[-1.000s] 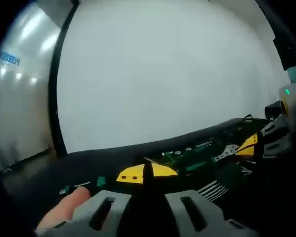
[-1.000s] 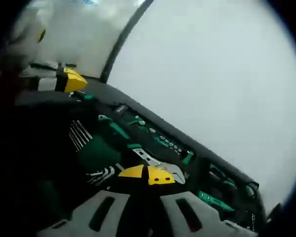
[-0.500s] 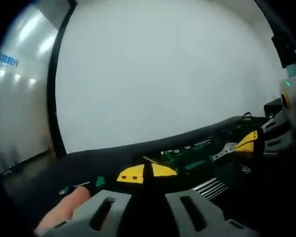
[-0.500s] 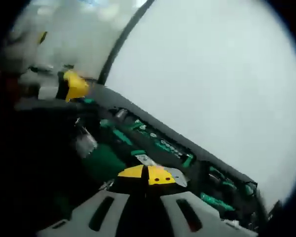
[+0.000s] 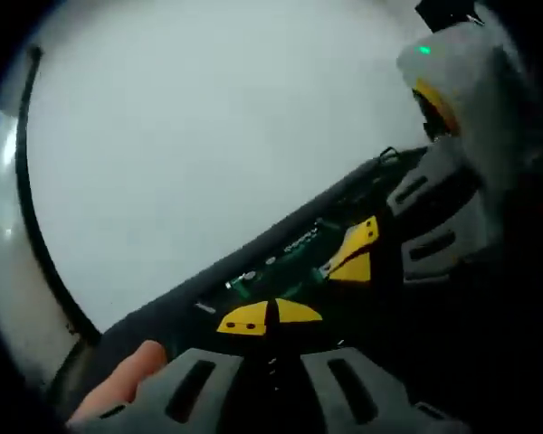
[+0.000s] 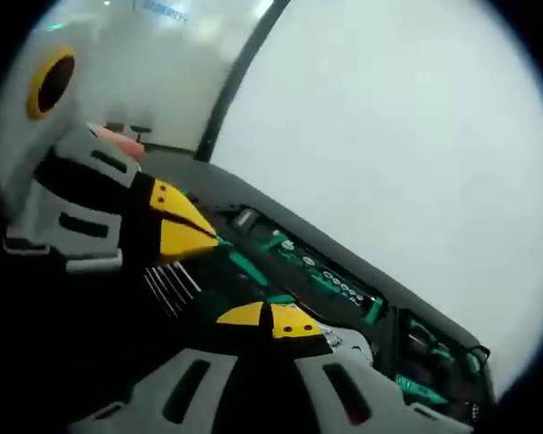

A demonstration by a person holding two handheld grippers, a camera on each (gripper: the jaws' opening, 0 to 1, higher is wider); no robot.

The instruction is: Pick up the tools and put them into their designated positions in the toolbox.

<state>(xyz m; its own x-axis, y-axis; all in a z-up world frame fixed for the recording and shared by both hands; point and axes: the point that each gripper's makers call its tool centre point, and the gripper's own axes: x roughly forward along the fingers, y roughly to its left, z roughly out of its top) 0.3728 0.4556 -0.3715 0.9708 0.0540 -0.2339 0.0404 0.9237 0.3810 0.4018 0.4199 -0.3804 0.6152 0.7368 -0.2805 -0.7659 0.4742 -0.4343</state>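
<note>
Backdrop: pale wall (image 5: 208, 136) behind the open black toolbox (image 6: 380, 298), whose tray held green-handled tools (image 6: 253, 267) and a fan of thin metal keys (image 6: 170, 287).

Left gripper (image 5: 270, 318): yellow tips met in front of its own camera, jaws closed; whether anything thin sat between them could not be told. A fingertip (image 5: 127, 380) showed beside its grey body. In the right gripper view it (image 6: 188, 226) loomed large at the left, tips just above the keys.

Right gripper (image 6: 271, 321): tips together, closed; a metal tool end (image 6: 348, 342) lay just past them, but a grip on it could not be confirmed. In the left gripper view it (image 5: 353, 255) filled the upper right, tips over the tray.

Change: a second earlier each gripper was small and well apart in the other's view; by now both had come close together over the tray, and the left view had rolled.

Meaning: probably a converging move onto one slot, either seating a tool or steadying it with both grippers; placement did not yet look finished.
</note>
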